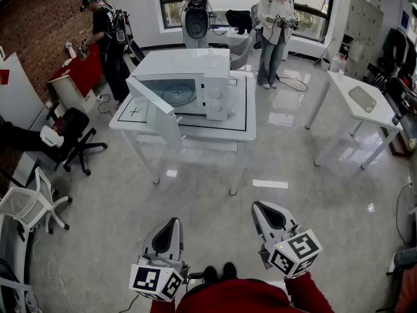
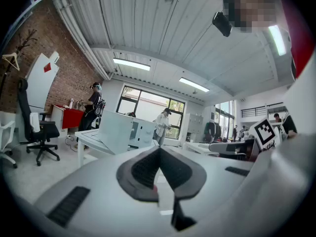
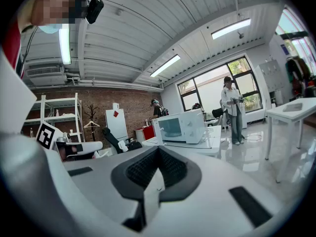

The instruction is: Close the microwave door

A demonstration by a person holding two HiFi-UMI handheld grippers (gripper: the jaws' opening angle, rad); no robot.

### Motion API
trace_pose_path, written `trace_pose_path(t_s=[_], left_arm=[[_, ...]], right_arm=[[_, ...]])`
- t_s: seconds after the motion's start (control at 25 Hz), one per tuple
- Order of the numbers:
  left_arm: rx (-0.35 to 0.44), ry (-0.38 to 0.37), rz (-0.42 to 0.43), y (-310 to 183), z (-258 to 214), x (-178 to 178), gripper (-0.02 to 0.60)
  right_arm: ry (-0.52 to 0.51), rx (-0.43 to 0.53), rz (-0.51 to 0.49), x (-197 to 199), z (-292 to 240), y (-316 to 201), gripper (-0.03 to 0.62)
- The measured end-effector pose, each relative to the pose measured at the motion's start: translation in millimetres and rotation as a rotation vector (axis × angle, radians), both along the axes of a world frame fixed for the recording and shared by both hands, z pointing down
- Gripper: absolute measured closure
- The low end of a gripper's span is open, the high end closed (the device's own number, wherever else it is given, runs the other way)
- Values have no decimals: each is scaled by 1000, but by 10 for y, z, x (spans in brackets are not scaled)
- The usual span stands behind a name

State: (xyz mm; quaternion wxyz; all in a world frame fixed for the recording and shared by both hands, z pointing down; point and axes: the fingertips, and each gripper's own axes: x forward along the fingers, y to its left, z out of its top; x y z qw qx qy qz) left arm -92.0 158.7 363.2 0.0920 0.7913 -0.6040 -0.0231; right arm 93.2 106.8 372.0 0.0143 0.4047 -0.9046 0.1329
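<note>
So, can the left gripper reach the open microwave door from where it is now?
Probably not yet. The left gripper is near the person's body, and a stretch of floor separates it from the microwave door. Nothing blocks the way; the person likely must step closer.

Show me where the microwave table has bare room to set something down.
Bare: the table strip in front of the microwave, right of its open door, and the narrow edge on the microwave's right. Crowded: the left corner, where the door stands out over the tabletop.
</note>
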Motion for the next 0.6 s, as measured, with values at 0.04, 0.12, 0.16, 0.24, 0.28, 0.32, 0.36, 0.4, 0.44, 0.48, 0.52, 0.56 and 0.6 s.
trace_pose_path(t_s=[0.04, 0.12, 0.16, 0.24, 0.28, 0.32, 0.36, 0.4, 0.44, 0.48, 0.52, 0.56, 0.6], left_arm=[[-2, 2, 0, 7, 4, -15, 572], [-3, 5, 1, 16, 7, -35, 572], [-2, 5, 2, 16, 3, -38, 572], [4, 2, 4, 10, -13, -30, 572], [6, 0, 4, 7, -19, -25, 572], [8, -2, 4, 3, -22, -23, 572], [9, -2, 3, -1, -22, -26, 572], [9, -2, 3, -5, -21, -30, 572], [9, -2, 2, -9, -19, -34, 572], [9, -1, 1, -12, -16, -35, 572], [9, -1, 2, -13, -11, -32, 572], [9, 0, 3, -14, -1, -27, 572], [7, 0, 5, -15, 11, -21, 572]], right_arm=[[-1, 3, -1, -11, -5, 4, 582], [1, 12, -4, -29, -24, 8, 582], [3, 20, -5, -31, -38, 6, 582], [1, 31, -2, -18, -58, -4, 582], [0, 33, 1, -8, -60, -10, 582], [-1, 33, 4, 0, -58, -16, 582], [-2, 33, 6, 5, -53, -22, 582], [-4, 31, 9, 7, -46, -28, 582], [-6, 29, 10, 9, -40, -35, 582], [-6, 29, 10, 12, -37, -40, 582], [-5, 32, 9, 15, -36, -44, 582], [-1, 36, 7, 19, -35, -45, 582], [2, 39, 6, 25, -32, -46, 582]])
